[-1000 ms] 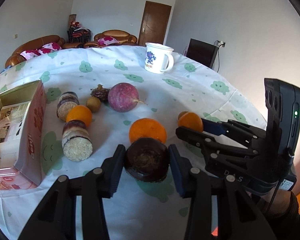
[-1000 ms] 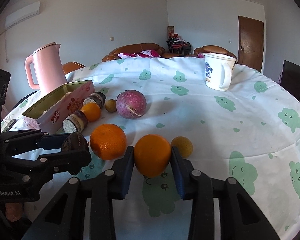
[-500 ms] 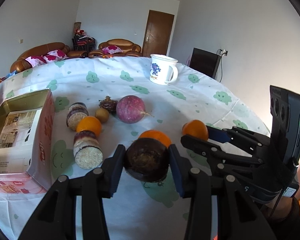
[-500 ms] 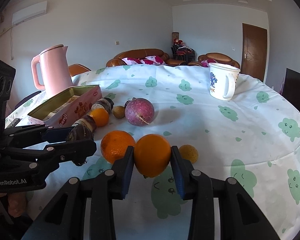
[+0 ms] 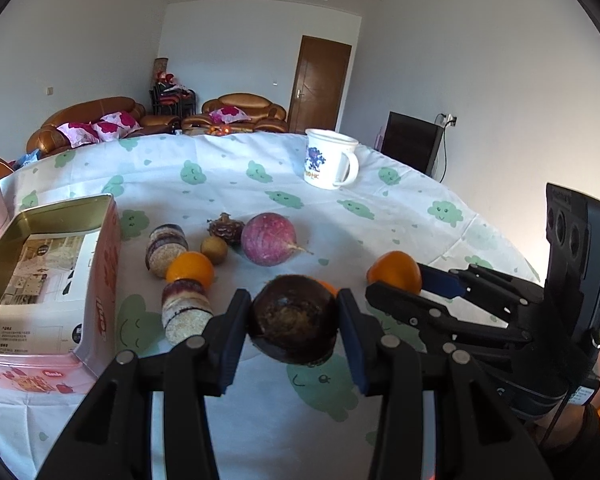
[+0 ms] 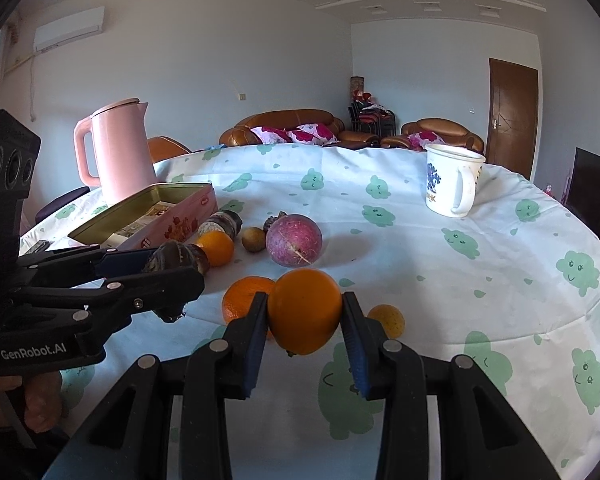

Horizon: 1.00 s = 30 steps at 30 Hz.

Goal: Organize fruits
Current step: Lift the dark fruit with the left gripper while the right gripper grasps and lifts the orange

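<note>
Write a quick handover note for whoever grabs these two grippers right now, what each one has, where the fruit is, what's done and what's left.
Left gripper: jaws shut on the dark brown fruit, held above the tablecloth.
Right gripper: jaws shut on an orange, also lifted.
On the cloth: second orange, small yellow fruit, small orange, purple round fruit, small brown fruit.
Open pink tin sits at left and holds no fruit.
Done: two fruits picked up. Left: place both, then sort the rest.
</note>
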Motion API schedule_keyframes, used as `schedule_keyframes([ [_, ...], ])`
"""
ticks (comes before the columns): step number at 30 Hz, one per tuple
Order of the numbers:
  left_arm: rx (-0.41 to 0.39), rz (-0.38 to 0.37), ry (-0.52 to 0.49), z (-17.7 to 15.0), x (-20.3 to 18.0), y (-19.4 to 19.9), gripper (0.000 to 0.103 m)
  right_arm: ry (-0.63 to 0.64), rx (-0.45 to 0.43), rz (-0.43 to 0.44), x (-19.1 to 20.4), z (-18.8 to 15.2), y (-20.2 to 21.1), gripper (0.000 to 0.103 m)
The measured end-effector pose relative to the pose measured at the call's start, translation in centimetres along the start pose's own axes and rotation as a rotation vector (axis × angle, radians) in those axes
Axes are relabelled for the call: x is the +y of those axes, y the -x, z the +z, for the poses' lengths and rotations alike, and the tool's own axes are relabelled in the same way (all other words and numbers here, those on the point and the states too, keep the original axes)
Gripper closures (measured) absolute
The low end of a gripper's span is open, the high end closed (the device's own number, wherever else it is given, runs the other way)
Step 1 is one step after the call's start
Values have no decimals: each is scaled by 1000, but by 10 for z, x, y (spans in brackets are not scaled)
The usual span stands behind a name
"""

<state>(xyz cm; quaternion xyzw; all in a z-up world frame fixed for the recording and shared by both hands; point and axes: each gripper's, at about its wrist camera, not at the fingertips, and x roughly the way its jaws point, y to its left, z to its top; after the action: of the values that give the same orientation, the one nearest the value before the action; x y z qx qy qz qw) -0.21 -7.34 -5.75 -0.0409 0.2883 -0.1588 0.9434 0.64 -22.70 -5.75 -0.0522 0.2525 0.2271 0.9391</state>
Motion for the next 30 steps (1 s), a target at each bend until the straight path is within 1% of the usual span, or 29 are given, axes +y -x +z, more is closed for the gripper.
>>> schedule_keyframes([
  [5,-26,17,-6,1,0,4,58,2,-21,7,2,2,4,65],
  [13,-49,24,-1,4,2,10,58,8,-59,21,5,6,13,65],
  [30,-112,62,-11,9,6,29,58,29,-110,29,16,16,28,65],
])
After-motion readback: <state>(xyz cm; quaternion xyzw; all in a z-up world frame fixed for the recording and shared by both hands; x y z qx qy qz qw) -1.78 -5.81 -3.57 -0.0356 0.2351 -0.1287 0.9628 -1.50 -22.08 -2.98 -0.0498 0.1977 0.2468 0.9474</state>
